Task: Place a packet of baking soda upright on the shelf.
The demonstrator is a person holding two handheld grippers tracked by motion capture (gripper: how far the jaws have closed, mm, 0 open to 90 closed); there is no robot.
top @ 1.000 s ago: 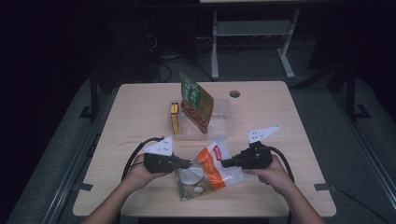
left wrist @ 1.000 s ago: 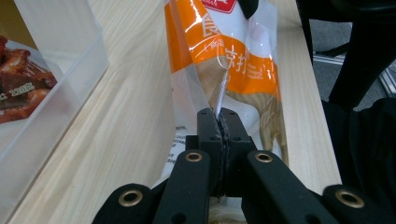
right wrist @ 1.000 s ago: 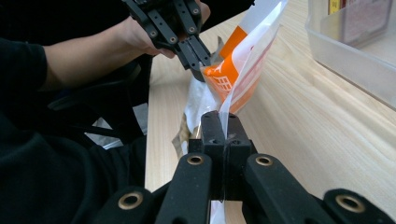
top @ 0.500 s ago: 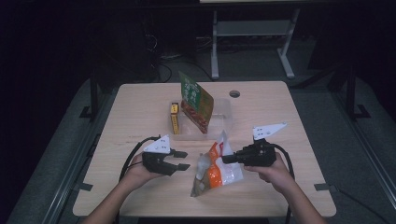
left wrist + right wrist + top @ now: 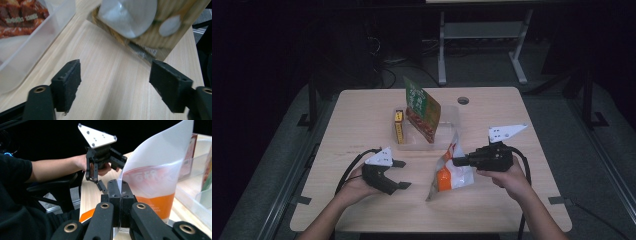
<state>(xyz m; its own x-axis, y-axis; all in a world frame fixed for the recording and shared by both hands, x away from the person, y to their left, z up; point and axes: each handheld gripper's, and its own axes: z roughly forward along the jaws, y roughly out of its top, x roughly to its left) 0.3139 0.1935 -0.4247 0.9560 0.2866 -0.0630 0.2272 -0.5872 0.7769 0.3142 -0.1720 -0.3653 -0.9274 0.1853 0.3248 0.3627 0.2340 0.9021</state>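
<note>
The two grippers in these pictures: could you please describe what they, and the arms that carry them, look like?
Both are black. The left gripper and the right gripper each carry a grey three-cornered plate with small holes on top, and a black cable trails from each toward the person. Brass-coloured pivots show on the right gripper's linkage, and the left gripper's pads are blocky and rough-edged. The forearms are bare; a dark short sleeve shows.

No print can be read for certain. Green-and-red packet [image 5: 422, 112] — pale characters on its green top, too small to make out. Orange-and-white pouch [image 5: 155, 187] — faint red lettering and small white lines on the orange band, blurred. Yellow box [image 5: 399, 126] — markings illegible.
</note>
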